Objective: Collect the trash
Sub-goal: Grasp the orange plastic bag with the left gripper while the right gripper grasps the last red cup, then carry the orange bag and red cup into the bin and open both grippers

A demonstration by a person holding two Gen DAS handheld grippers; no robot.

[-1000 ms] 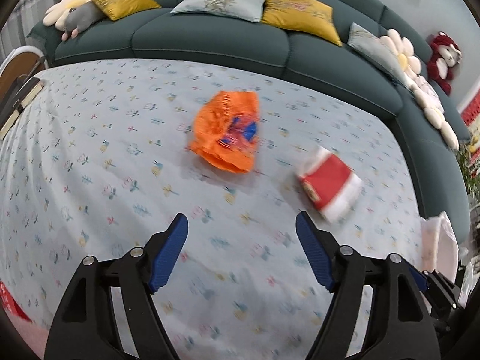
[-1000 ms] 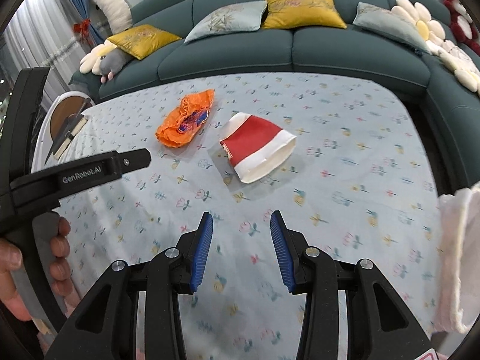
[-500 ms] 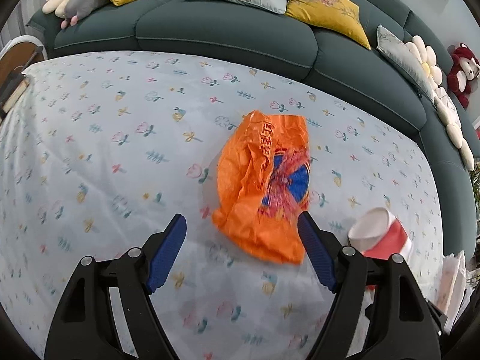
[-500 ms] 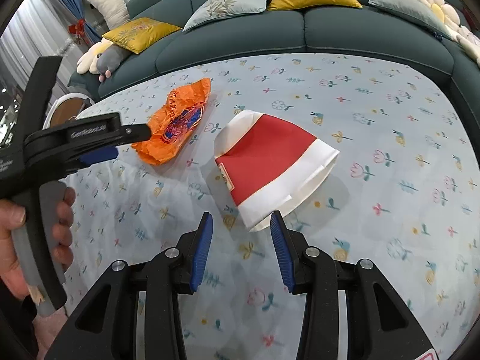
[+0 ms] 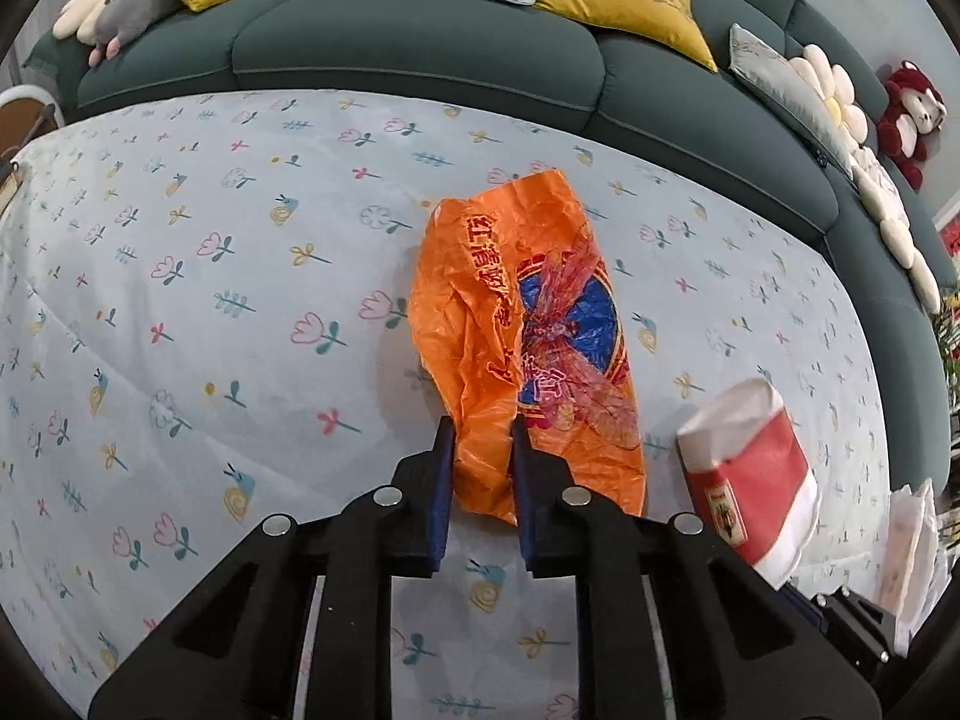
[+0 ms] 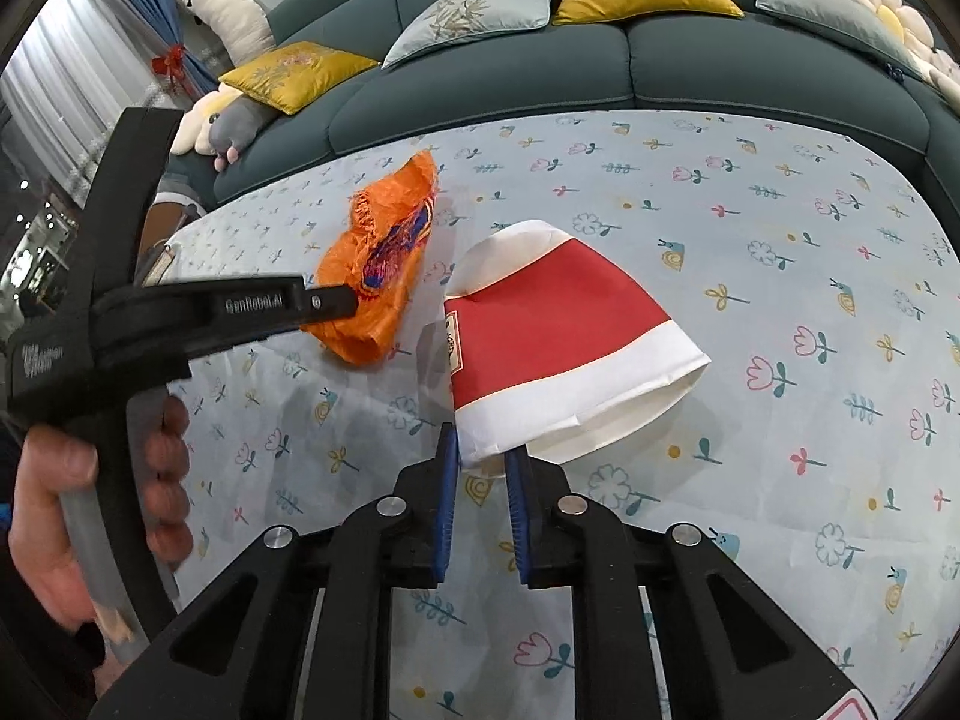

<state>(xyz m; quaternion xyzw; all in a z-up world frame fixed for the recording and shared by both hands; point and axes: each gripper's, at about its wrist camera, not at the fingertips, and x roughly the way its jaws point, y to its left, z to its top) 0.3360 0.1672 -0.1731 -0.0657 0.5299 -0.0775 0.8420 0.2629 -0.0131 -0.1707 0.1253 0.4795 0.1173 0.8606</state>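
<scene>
A crumpled orange plastic bag (image 5: 516, 324) lies on the floral cloth (image 5: 210, 312). My left gripper (image 5: 481, 441) has its jaws closing on the bag's near edge, and the plastic fills the gap between the blue pads. A red and white paper cup (image 6: 558, 348) lies on its side just right of the bag. The jaws of my right gripper (image 6: 481, 450) are closing, and its pads pinch the near rim of the cup. In the right wrist view the left gripper (image 6: 336, 300) reaches in from the left onto the orange bag (image 6: 384, 252), held by a hand (image 6: 54, 480). The cup (image 5: 750, 480) also shows in the left wrist view.
A dark teal sofa (image 5: 420, 48) curves round the far and right sides of the table, with yellow and grey cushions and plush toys on it. Something white and papery (image 5: 909, 534) stands at the table's right edge. A small round side table (image 6: 174, 210) sits at the left.
Both grippers came forward and down over the cloth. The left jaws went from wide open to closed on the orange bag. The right jaws narrowed onto the cup's rim.
</scene>
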